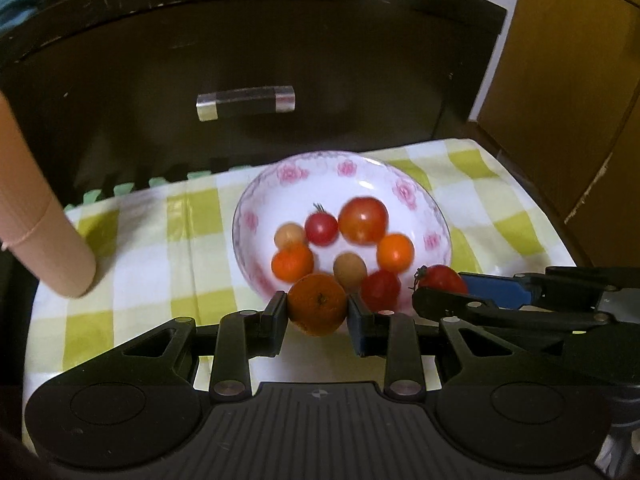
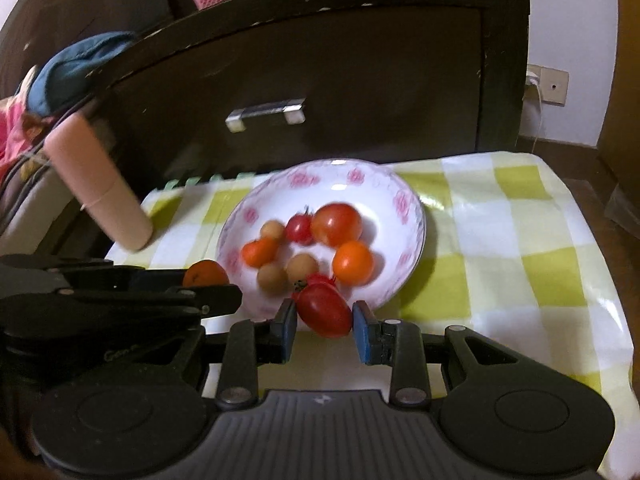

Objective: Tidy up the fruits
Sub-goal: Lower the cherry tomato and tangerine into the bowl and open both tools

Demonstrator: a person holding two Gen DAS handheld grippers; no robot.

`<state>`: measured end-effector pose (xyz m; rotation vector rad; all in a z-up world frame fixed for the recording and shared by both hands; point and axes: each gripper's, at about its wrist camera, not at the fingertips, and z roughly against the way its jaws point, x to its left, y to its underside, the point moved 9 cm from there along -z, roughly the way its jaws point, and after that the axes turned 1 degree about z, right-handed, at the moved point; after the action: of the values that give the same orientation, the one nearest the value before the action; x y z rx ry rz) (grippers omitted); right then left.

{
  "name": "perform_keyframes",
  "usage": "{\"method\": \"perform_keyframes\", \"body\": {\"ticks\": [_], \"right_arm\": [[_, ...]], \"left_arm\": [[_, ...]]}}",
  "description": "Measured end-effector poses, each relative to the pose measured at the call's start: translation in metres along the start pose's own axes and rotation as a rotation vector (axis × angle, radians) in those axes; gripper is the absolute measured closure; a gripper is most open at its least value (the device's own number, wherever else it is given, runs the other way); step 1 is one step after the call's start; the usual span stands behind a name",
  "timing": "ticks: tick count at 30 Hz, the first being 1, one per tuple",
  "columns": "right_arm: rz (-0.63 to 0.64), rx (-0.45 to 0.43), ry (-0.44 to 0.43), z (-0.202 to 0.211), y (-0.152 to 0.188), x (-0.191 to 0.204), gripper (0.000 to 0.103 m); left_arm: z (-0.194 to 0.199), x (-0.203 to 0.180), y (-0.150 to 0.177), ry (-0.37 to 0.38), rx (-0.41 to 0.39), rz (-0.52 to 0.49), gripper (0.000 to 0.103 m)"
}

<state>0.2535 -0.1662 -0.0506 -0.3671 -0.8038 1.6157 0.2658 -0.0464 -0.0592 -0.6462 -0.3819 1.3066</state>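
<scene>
A white bowl with pink flowers [image 1: 404,190] [image 2: 400,200] sits on a green-and-white checked cloth and holds several tomatoes, small oranges and brownish fruits. My left gripper [image 1: 318,310] is shut on an orange mandarin [image 1: 318,304], held just in front of the bowl's near rim. My right gripper [image 2: 325,314] is shut on an oblong red tomato [image 2: 324,310] at the bowl's front edge. Each gripper shows in the other's view: the right gripper with its tomato [image 1: 442,278] at right, the left gripper with its mandarin [image 2: 206,274] at left.
A pink cylindrical bottle [image 1: 44,240] [image 2: 100,188] lies tilted at the cloth's left edge. Behind the bowl stands a dark drawer front with a metal handle [image 1: 246,103] [image 2: 266,115]. Wooden furniture [image 1: 568,80] is at the right. The checked cloth [image 2: 500,240] stretches right of the bowl.
</scene>
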Motion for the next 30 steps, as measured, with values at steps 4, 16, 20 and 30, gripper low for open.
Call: {"method": "perform_keyframes", "body": {"ticks": [4,16,20,30], "right_arm": [[-0.01,-0.009,0.006,-0.012,-0.012,-0.008,0.073],[-0.022,-0.032,0.005,-0.038,-0.027,-0.021,0.073],[-0.027,-0.039,-0.006,-0.039,-0.029,-0.02,0.073],[-0.084,-0.063,-0.02,-0.036,-0.035,-0.027,0.073]], "left_arm": [[-0.014,0.002,-0.011,0.012,0.003,0.019,0.065],[-0.038,0.009,-0.022,0.033,0.013,0.069,0.065],[-0.037,0.011,-0.023,0.031,0.011,0.078,0.064],[-0.034,0.011,-0.027,0.029,-0.004,0.084,0.054]]}}
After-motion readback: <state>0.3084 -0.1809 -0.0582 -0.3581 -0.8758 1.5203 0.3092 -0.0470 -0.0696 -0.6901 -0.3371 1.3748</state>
